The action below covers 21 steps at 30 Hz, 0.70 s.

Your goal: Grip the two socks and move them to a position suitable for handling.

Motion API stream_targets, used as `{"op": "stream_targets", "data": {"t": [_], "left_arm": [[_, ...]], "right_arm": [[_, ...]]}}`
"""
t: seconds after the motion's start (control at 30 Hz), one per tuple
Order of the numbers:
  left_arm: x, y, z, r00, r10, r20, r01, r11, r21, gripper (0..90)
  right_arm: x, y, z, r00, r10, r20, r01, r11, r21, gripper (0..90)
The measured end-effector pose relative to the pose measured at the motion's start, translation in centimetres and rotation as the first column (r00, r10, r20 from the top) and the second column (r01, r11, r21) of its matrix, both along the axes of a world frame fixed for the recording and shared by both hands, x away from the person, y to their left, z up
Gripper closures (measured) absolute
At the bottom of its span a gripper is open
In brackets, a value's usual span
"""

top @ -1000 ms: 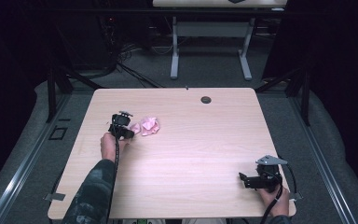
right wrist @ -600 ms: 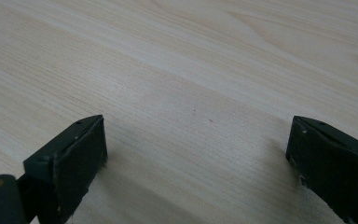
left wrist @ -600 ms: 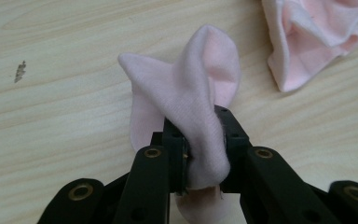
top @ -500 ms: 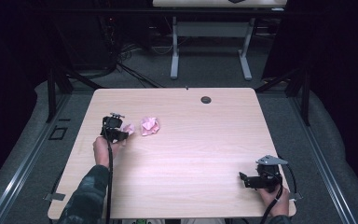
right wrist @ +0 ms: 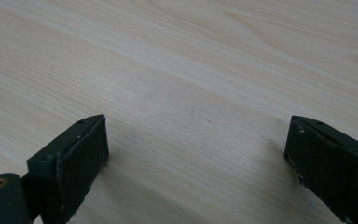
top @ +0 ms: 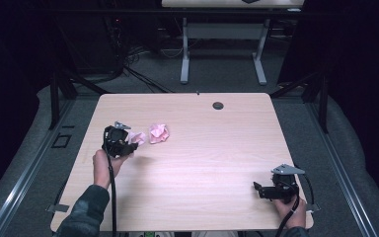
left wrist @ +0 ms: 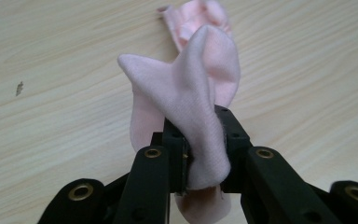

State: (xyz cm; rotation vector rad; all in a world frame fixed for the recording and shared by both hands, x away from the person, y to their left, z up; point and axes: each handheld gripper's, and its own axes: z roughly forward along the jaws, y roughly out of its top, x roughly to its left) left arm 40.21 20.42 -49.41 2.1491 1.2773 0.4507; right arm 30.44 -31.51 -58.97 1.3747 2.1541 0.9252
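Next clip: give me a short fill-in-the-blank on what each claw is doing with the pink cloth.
1. The left claw is shut on a piece of ____ cloth.
2. The right claw stands ____, with nothing between its jaws.
3. In the high view, a second crumpled piece lies on the ____ beside the left claw.

Missing words: pink; open; table

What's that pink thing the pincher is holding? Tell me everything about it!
It is a pale pink sock of soft knit fabric, crumpled and folded. The left hand-held gripper is shut on its middle, so a fold stands up above the jaws and the far end trails onto the wooden table. In the high view it lies at the table's left side.
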Motion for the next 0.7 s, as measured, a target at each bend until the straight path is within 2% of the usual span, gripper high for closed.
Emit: {"op": "stream_targets", "data": {"t": [0.1,0.13,0.2,0.33,0.5,0.53,0.7], "left_arm": [[-0.9,-1.0,0.6,0.9992,-0.038,0.014,0.038,0.9993,0.0,77.1],[-1.3,-1.9,1.0,0.9976,-0.065,0.023,0.065,0.9979,0.001,77.1],[-1.5,-2.3,1.1,0.997,-0.073,0.024,0.073,0.9973,-0.001,77.1],[-1.9,-4.2,1.3,0.9918,-0.127,0.015,0.127,0.9919,0.001,77.0],[-2.3,-7.4,0.6,0.9793,-0.202,0.003,0.202,0.9791,-0.023,77.0],[-2.4,-8.6,0.1,0.9752,-0.221,-0.006,0.221,0.975,-0.025,77.0],[-2.7,-11.7,-2.1,0.9555,-0.29,-0.054,0.289,0.9571,-0.014,77.0]], "right_arm": [[0.0,0.0,0.0,1.0,-0.001,0.0,0.001,1.0,0.001,5.8],[0.0,0.0,0.0,1.0,-0.002,0.0,0.002,1.0,0.001,5.9],[0.0,0.0,0.0,1.0,-0.003,0.0,0.003,1.0,0.001,6.0],[0.0,0.0,0.0,1.0,-0.005,-0.001,0.005,1.0,0.0,6.2],[0.0,0.0,0.0,1.0,-0.008,0.001,0.008,1.0,0.0,6.4],[0.0,0.0,0.0,1.0,-0.008,0.0,0.008,1.0,-0.001,6.4],[0.0,0.0,0.0,1.0,-0.008,-0.002,0.008,1.0,-0.003,6.5]]}}
